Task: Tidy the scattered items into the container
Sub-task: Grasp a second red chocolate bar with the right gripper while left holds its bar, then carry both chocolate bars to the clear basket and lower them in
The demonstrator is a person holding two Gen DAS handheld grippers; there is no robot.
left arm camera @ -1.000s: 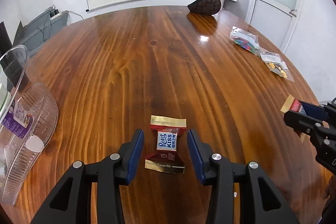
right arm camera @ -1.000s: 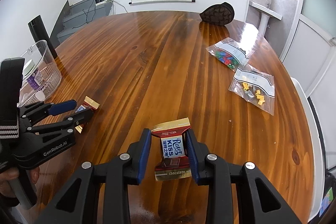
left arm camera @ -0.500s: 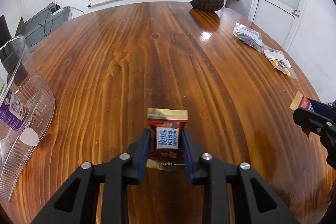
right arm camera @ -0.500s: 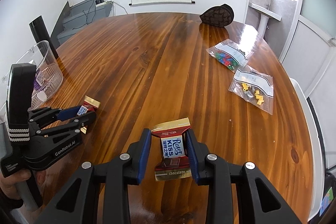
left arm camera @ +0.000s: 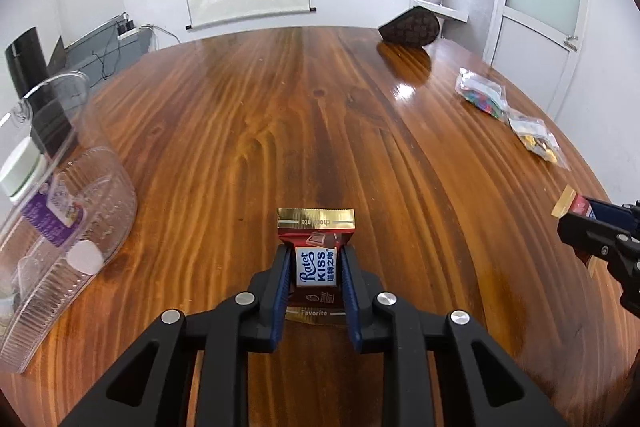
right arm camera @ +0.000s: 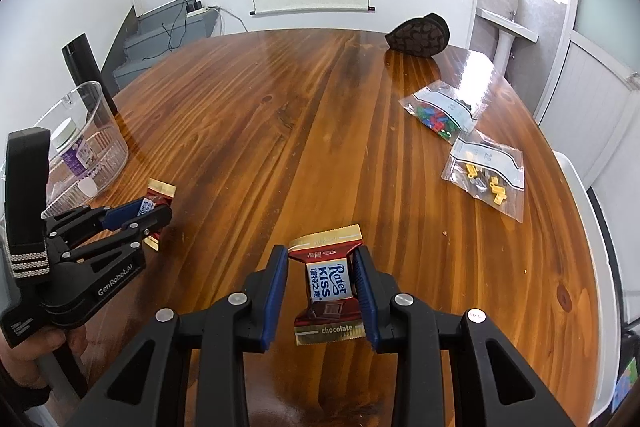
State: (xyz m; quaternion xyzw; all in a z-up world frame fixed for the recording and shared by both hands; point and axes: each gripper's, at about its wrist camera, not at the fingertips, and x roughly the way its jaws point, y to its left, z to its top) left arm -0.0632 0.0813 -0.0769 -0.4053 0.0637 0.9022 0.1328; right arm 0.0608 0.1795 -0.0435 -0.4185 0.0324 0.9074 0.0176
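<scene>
Each gripper, left (left arm camera: 314,269) and right (right arm camera: 320,275), grips a chocolate. Only the right view shows the clear container (right arm camera: 100,143) at ten o'clock whole.

Round wooden table (right arm camera: 280,131), glossy. On it: clear plastic tub (right arm camera: 102,147) at 9 o'clock; brown patterned pouch (right arm camera: 418,37) at 1 o'clock; two zip bags (right arm camera: 444,111) (right arm camera: 486,175) of small parts at 3 o'clock
</scene>
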